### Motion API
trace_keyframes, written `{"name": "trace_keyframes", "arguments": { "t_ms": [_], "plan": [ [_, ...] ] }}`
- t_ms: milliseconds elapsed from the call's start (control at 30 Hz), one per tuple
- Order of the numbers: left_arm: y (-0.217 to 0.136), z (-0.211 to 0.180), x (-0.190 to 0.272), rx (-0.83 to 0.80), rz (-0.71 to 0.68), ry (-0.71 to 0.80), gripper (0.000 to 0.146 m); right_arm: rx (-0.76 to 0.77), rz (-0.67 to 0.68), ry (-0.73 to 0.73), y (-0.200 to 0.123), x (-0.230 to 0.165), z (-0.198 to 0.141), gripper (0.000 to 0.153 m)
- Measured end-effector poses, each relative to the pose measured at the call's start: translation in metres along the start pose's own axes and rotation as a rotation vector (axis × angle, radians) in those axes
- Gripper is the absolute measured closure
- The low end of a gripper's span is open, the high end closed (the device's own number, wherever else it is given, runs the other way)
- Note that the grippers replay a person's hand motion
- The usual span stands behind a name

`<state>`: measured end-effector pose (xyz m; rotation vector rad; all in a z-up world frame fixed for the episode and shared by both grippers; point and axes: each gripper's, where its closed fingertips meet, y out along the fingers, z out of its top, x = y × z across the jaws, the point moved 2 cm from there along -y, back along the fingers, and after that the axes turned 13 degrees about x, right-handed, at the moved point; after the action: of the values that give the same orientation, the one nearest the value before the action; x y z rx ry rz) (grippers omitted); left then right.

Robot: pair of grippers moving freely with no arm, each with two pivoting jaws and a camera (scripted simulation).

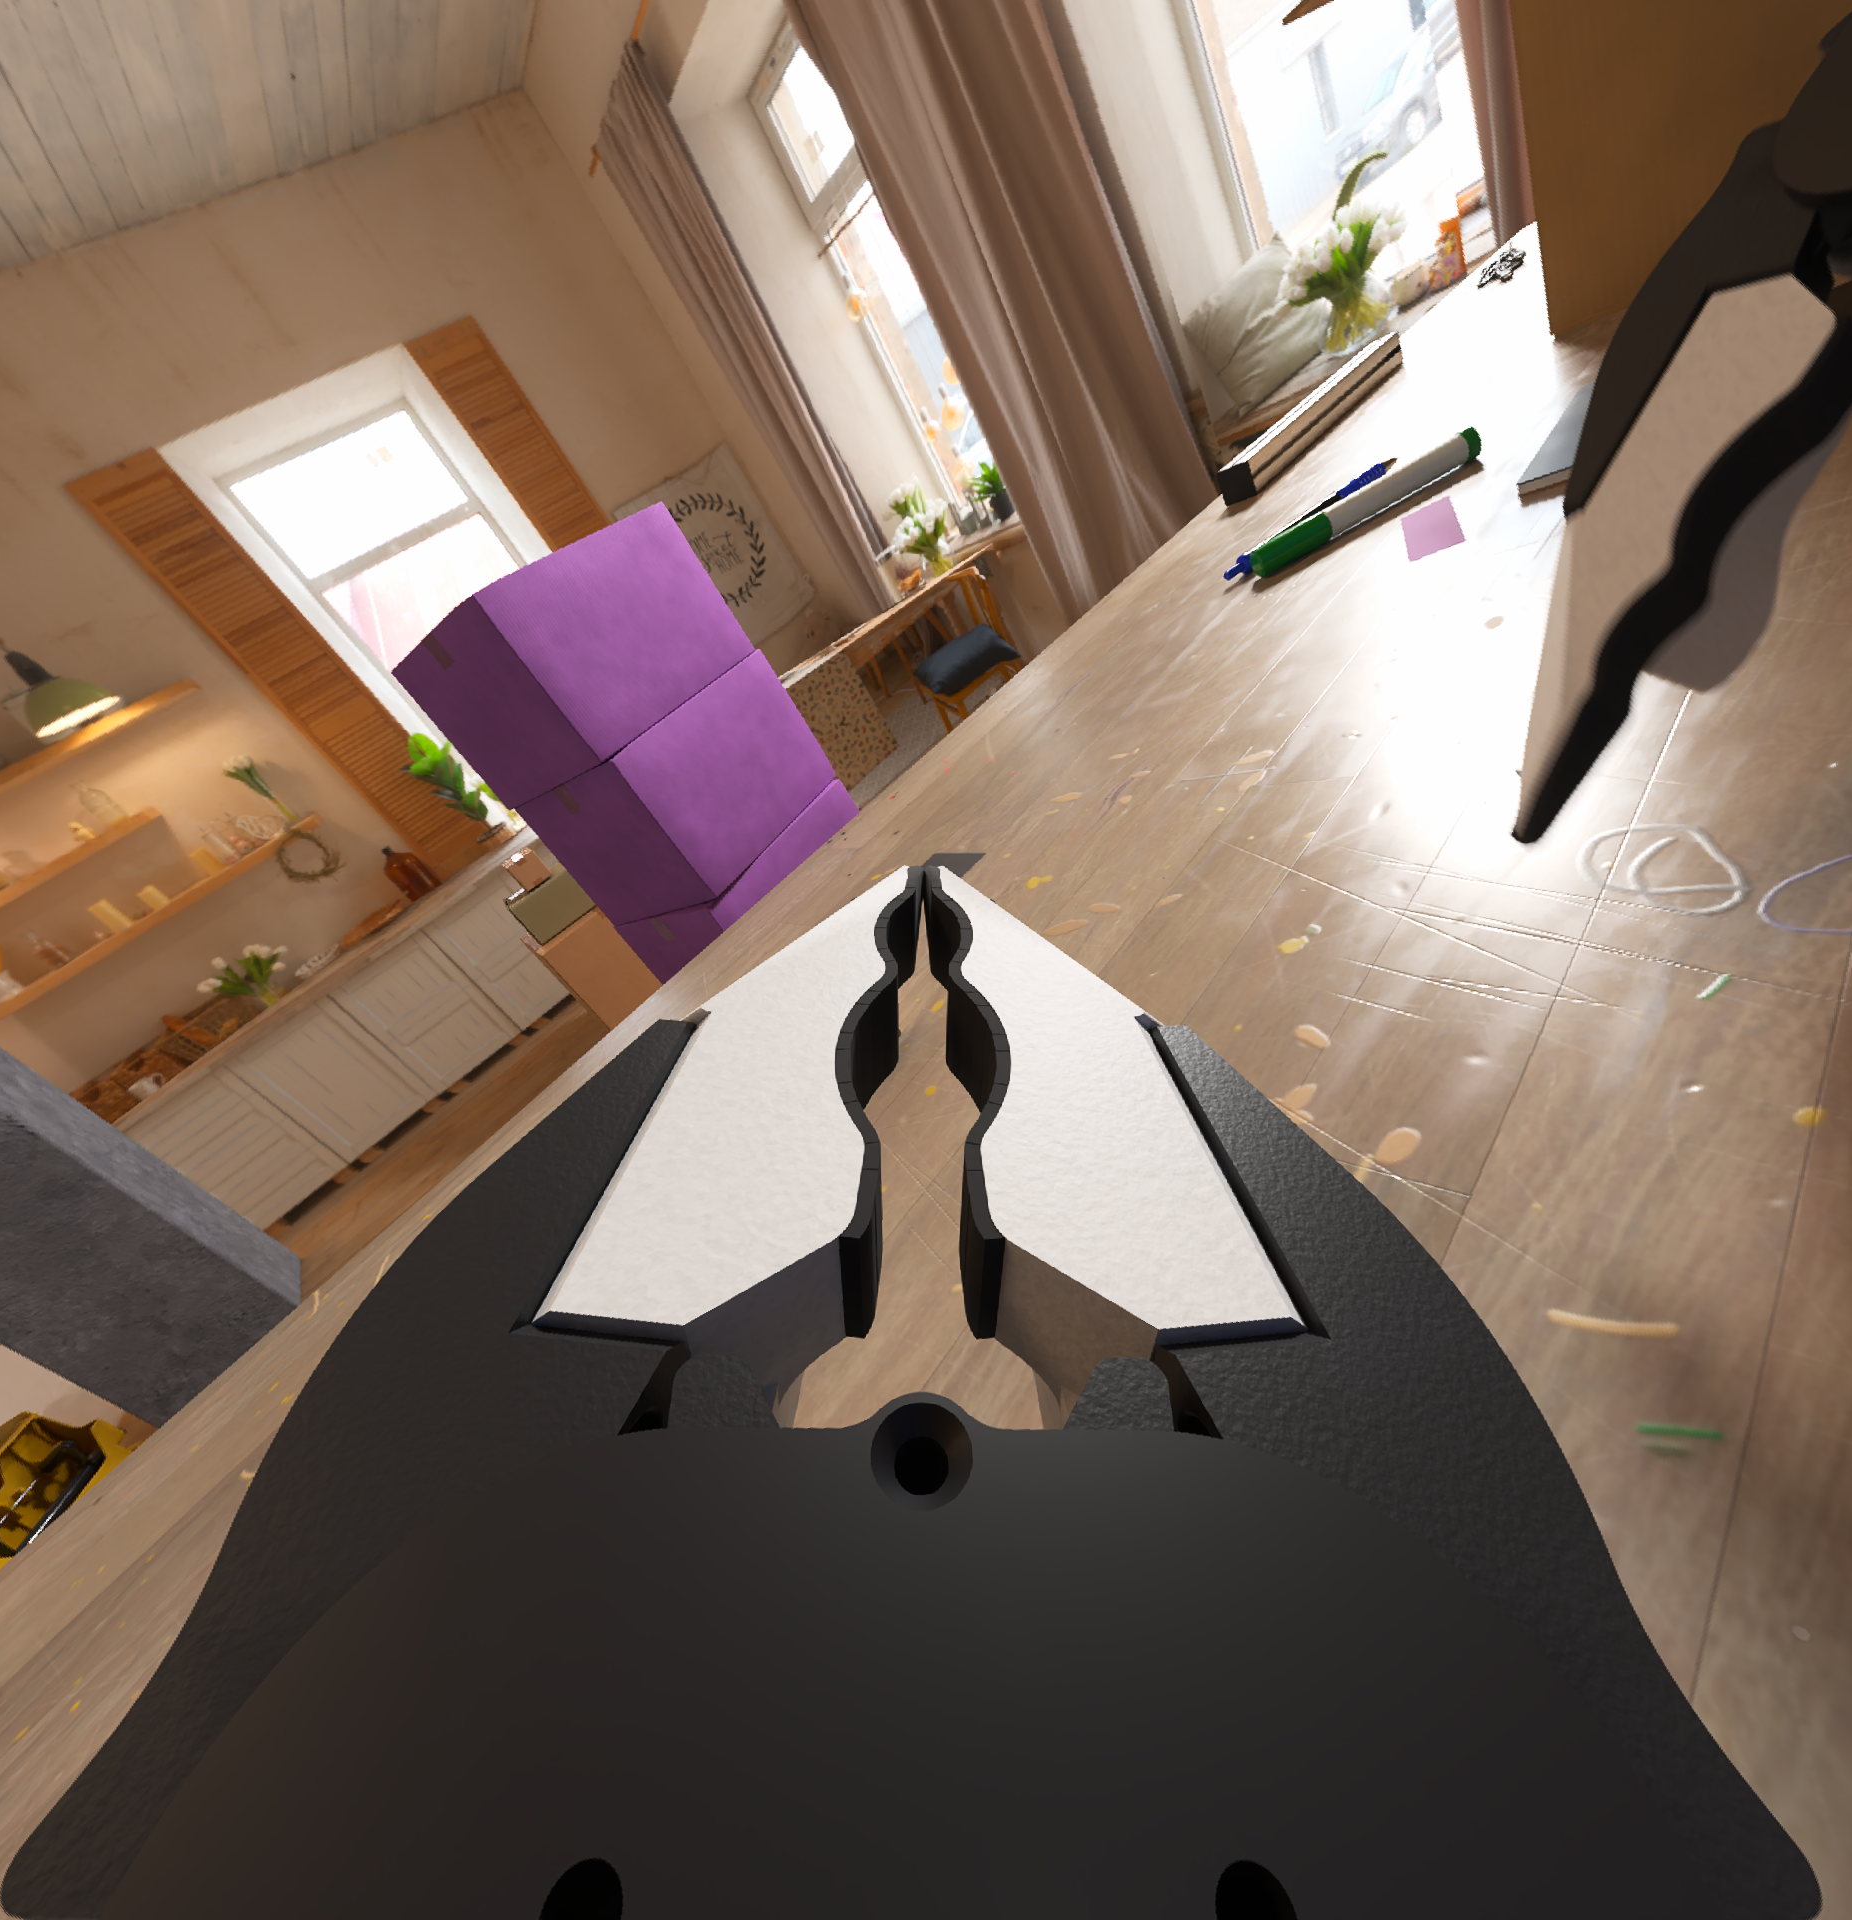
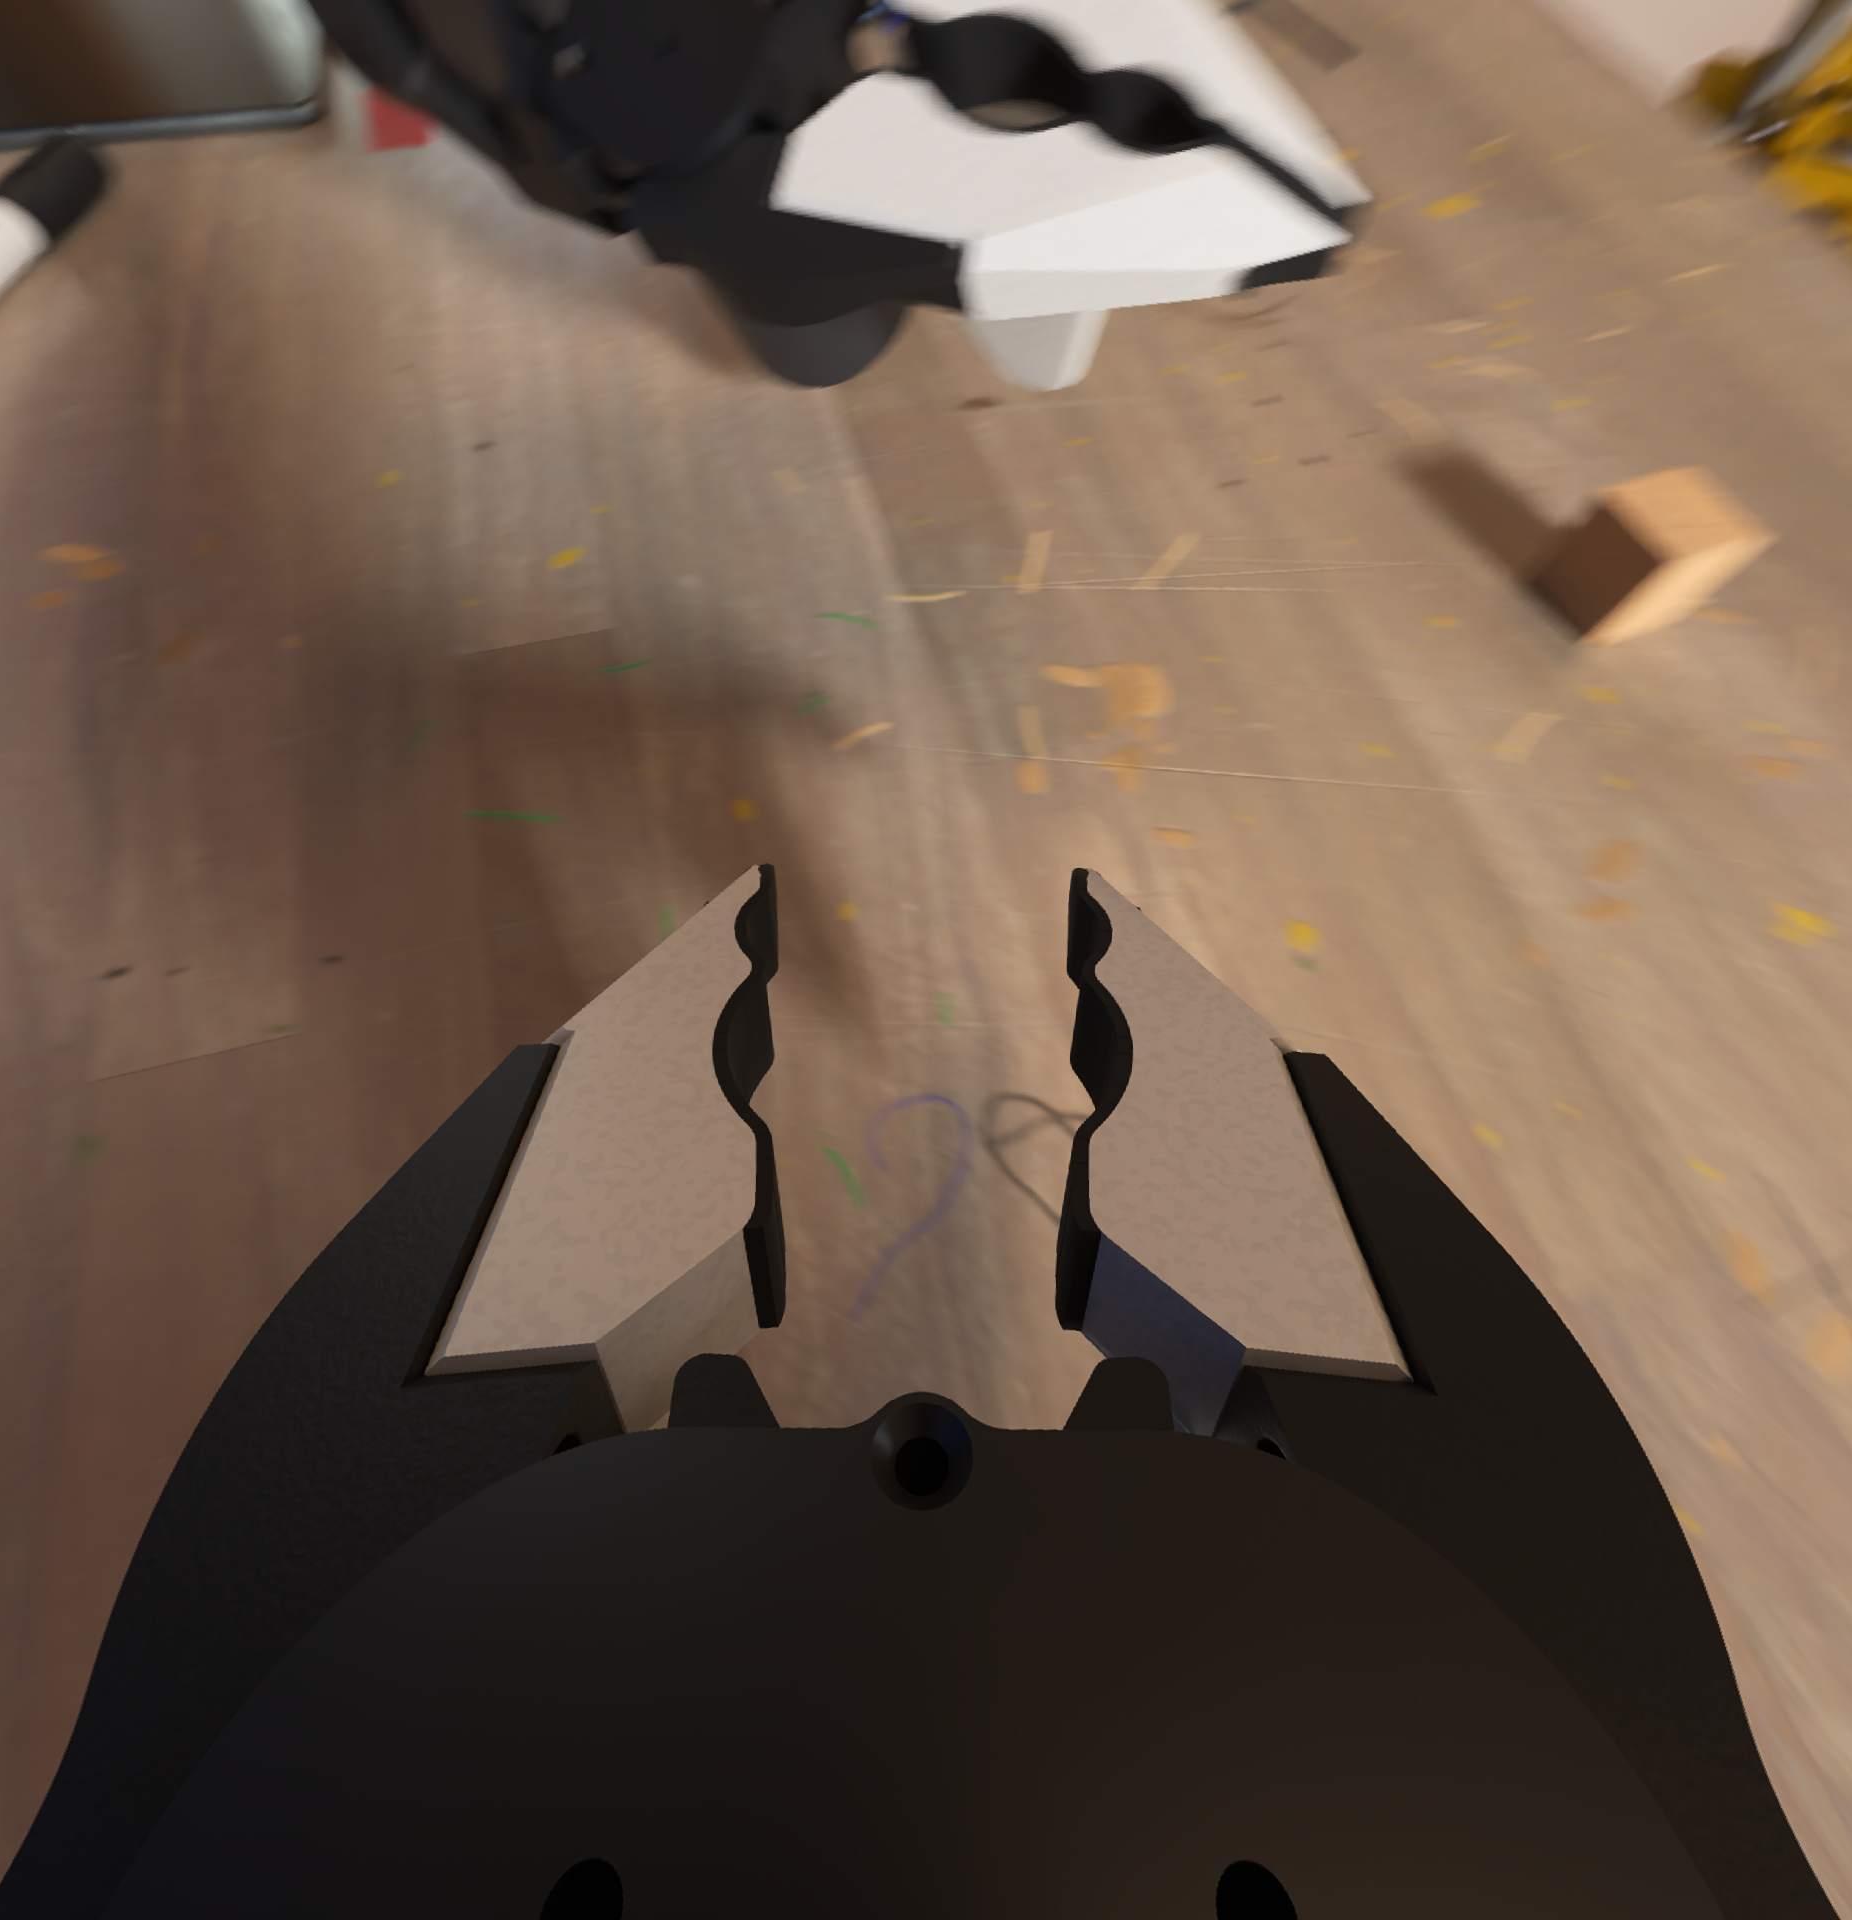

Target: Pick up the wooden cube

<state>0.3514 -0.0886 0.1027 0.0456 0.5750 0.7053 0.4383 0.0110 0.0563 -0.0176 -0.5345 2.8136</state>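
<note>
The wooden cube (image 2: 1654, 556) is a small light-brown block on the wooden table, up and to the right of my right gripper (image 2: 920, 883) in the right wrist view. My right gripper is open and empty, well short of the cube. My left gripper (image 1: 924, 878) is shut and empty, low over the table near its far edge. The cube does not show in the left wrist view. The right gripper also shows at the upper right of the left wrist view (image 1: 1535, 821). The left gripper shows blurred at the top of the right wrist view (image 2: 1296, 208).
A green-capped marker (image 1: 1363, 514), a blue pen (image 1: 1353, 486), a purple note (image 1: 1433, 526) and a long black-and-wood bar (image 1: 1311, 416) lie far on the table. Stacked purple boxes (image 1: 631, 717) stand beyond the edge. A black-capped marker (image 2: 18, 223) lies at the upper left.
</note>
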Motion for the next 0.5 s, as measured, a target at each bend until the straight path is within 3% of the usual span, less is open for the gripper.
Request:
{"name": "trace_keyframes", "arguments": {
  "t_ms": [133, 233, 267, 333, 500],
  "plan": [
    [-0.001, -0.002, -0.005, -0.016, 0.031, -0.002, 0.146, 0.156, -0.305, -0.117, -0.028, 0.041, 0.005, 0.102],
    [-0.006, -0.008, -0.019, -0.072, 0.141, -0.005, 0.146, 0.317, -0.474, -0.162, -0.040, 0.054, 0.018, 0.107],
    [-0.008, -0.009, -0.026, -0.080, 0.186, -0.012, 0.145, 0.374, -0.513, -0.171, -0.042, 0.054, 0.022, 0.108],
    [-0.014, -0.009, -0.037, -0.065, 0.252, -0.066, 0.129, 0.428, -0.564, -0.222, -0.043, 0.055, 0.024, 0.114],
    [-0.017, -0.017, -0.043, -0.096, 0.268, -0.155, 0.110, 0.373, -0.620, -0.291, -0.042, 0.061, 0.024, 0.118]
  ]
}}
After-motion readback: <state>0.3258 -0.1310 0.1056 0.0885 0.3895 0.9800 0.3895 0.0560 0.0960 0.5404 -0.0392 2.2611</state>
